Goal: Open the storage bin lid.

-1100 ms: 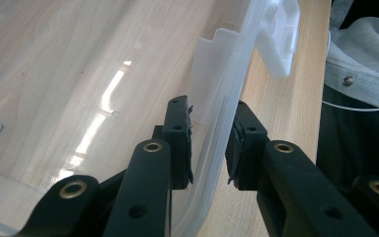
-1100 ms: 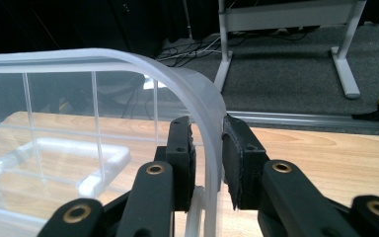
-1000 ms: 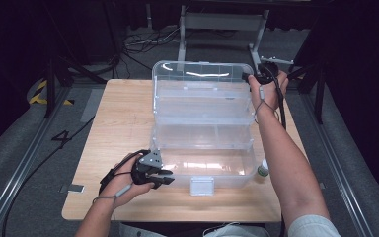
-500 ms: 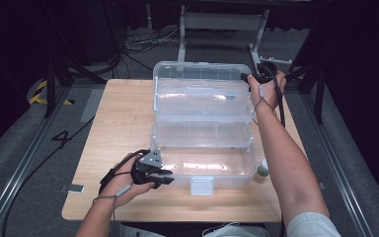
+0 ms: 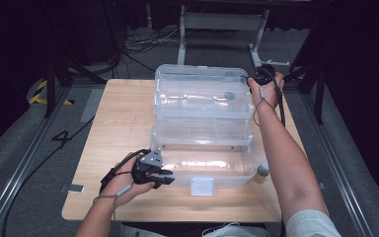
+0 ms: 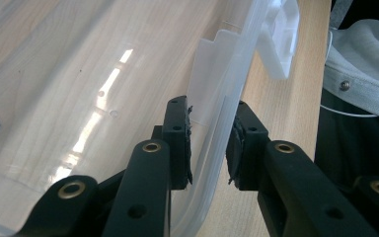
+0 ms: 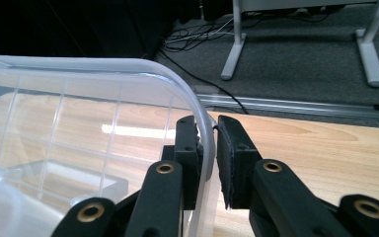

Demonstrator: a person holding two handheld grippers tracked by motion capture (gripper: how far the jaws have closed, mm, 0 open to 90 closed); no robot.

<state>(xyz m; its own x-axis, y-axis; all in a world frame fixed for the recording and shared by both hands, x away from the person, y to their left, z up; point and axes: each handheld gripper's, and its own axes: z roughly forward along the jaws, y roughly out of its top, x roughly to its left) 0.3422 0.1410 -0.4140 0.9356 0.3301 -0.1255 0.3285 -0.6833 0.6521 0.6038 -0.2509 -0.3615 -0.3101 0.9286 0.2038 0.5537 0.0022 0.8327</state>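
A clear plastic storage box (image 5: 205,170) stands open on the wooden table, its lid (image 5: 202,96) tipped up behind it. My left gripper (image 5: 166,178) sits at the box's front left corner. In the left gripper view its jaws (image 6: 209,143) straddle the front wall (image 6: 212,123), pads against it. My right gripper (image 5: 254,82) is at the lid's far right corner. In the right gripper view (image 7: 208,148) its jaws have just been closing, and the lid's rim (image 7: 177,79) is now pinched between the pads.
A white latch (image 5: 201,186) hangs at the middle of the box's front. A small white-capped bottle (image 5: 262,170) stands by the box's right front corner. Bare wood lies left of the box. Cables and a metal stand are on the floor beyond the table.
My right hand has sunk slightly at the lid's far right corner. The left hand and the box's base have stayed put.
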